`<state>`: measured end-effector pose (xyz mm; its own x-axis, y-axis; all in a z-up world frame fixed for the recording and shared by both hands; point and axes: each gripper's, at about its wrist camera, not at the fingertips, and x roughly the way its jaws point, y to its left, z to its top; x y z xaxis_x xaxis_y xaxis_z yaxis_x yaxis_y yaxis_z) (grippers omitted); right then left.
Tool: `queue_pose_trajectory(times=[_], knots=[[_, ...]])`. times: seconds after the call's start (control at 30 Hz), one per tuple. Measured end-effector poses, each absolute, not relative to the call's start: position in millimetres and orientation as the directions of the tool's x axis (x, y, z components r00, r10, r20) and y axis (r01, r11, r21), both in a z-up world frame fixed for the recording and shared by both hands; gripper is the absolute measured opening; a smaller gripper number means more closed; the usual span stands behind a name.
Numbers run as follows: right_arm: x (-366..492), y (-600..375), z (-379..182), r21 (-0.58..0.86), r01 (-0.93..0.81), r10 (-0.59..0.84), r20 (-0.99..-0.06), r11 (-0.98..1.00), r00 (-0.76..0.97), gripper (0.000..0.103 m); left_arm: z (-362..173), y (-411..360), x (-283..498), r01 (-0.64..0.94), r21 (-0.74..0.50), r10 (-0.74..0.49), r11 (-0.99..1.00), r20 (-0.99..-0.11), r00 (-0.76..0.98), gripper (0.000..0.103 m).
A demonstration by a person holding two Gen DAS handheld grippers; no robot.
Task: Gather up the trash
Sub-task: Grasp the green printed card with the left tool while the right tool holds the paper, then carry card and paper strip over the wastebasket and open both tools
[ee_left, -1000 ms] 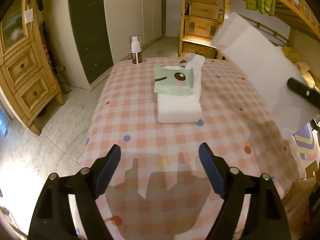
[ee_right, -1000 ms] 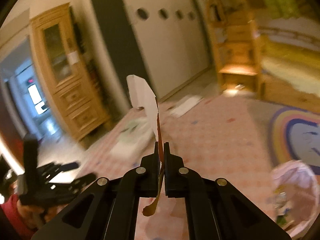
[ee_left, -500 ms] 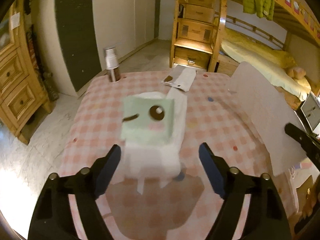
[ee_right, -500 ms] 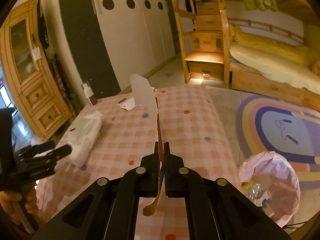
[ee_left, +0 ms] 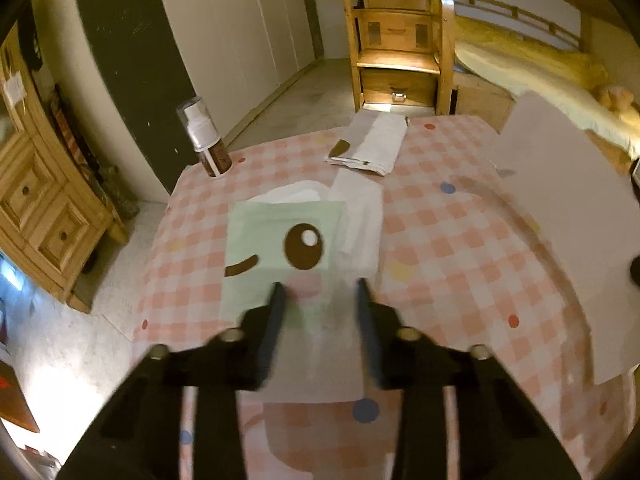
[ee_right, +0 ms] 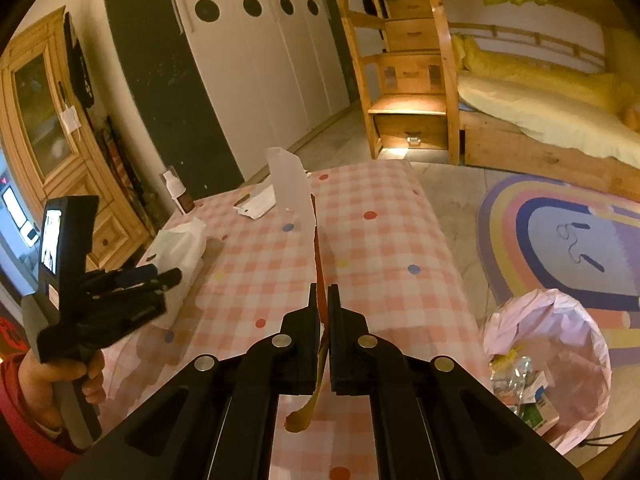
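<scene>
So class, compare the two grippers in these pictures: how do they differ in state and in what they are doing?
The right gripper is shut on a white sheet; the left gripper is open and grips nothing. The right gripper holds its sheet raised above the checked tablecloth; the left gripper straddles the near end of the green tissue pack, which lies on the cloth. Both are black two-finger tools over the same table.

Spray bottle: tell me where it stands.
The spray bottle stands upright at the far left corner of the checked table, beyond the tissue pack; the right wrist view shows it too.
</scene>
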<state>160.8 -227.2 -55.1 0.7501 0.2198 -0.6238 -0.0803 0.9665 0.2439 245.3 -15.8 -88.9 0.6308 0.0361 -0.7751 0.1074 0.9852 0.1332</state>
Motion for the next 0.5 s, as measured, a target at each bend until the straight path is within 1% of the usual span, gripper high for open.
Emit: queue_pose_trajectory(times=[0.03,0.07,0.17,0.3,0.43,0.5], knots=[[160,-227,-55,0.244,-0.081,0.221,-0.622,0.966,0.751,0.003,-86,-11,246,0.113,0.102,0.009,0.988,-0.780,0.626,0.004],[160,-227,-55,0.245,-0.083,0.223,-0.620,0.966,0.752,0.003,-84,-7,247,0.119,0.083,-0.009,0.989,-0.782,0.623,0.001],[157,-229,-54,0.255,-0.083,0.228,-0.613,0.963,0.757,0.003,-74,-2,243,0.132,0.092,-0.014,0.987,-0.768,0.641,0.000],[154,-238,-52,0.281,-0.075,0.235,-0.595,0.957,0.768,0.003,-42,4,224,0.138,0.051,-0.061,0.989,-0.708,0.703,0.000],[152,-244,-50,0.302,-0.054,0.230,-0.584,0.952,0.779,0.003,-13,-6,193,0.204,-0.027,-0.176,0.979,-0.626,0.760,0.000],[147,-246,-47,0.300,-0.045,0.217,-0.570,0.953,0.792,0.003,-6,-16,182,0.248,-0.053,-0.229,0.967,-0.601,0.766,0.000]])
